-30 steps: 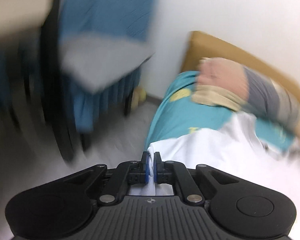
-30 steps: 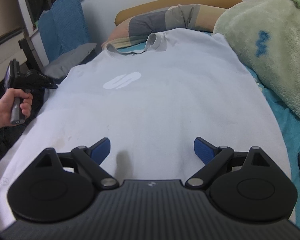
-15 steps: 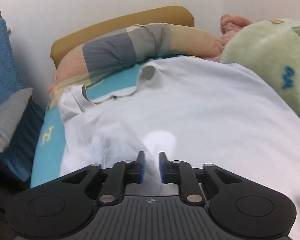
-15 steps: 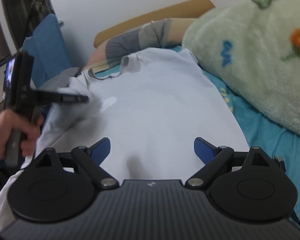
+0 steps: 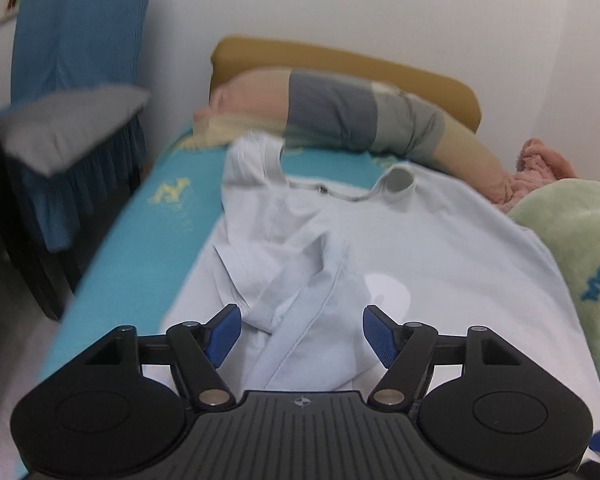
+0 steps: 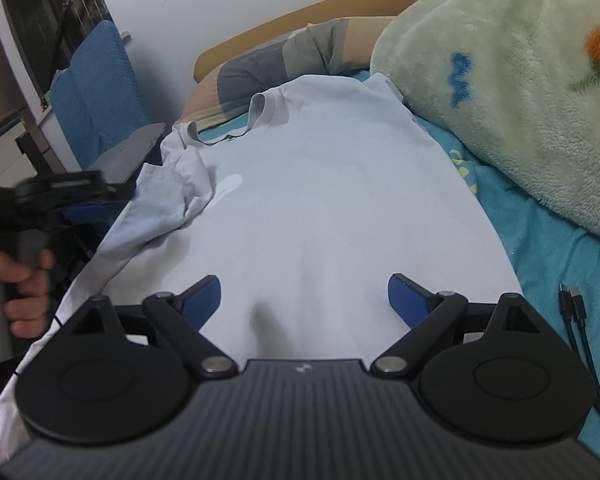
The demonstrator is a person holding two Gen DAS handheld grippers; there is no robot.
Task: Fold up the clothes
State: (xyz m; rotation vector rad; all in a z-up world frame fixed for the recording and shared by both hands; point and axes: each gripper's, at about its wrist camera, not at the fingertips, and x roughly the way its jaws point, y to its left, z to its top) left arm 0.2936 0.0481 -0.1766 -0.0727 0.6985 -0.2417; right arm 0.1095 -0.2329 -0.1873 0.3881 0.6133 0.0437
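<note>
A pale blue-white T-shirt (image 6: 332, 200) lies flat on the bed, collar toward the pillow. Its left sleeve (image 5: 292, 280) is folded inward onto the chest and lies rumpled; it also shows in the right wrist view (image 6: 172, 200). My left gripper (image 5: 302, 336) is open and empty just above that sleeve; in the right wrist view it (image 6: 60, 196) hangs at the shirt's left edge. My right gripper (image 6: 305, 300) is open and empty over the shirt's lower middle.
A striped pillow (image 5: 340, 120) and tan headboard (image 5: 340, 60) lie beyond the collar. A green fleece blanket (image 6: 520, 80) crowds the right side. A black cable (image 6: 580, 320) lies on the teal sheet (image 5: 148, 232). A blue-covered chair (image 5: 72, 80) stands left of the bed.
My left gripper carried the sleeve inward over the shirt, then opened and let it go. It has drawn back toward the left edge. My right gripper stayed open.
</note>
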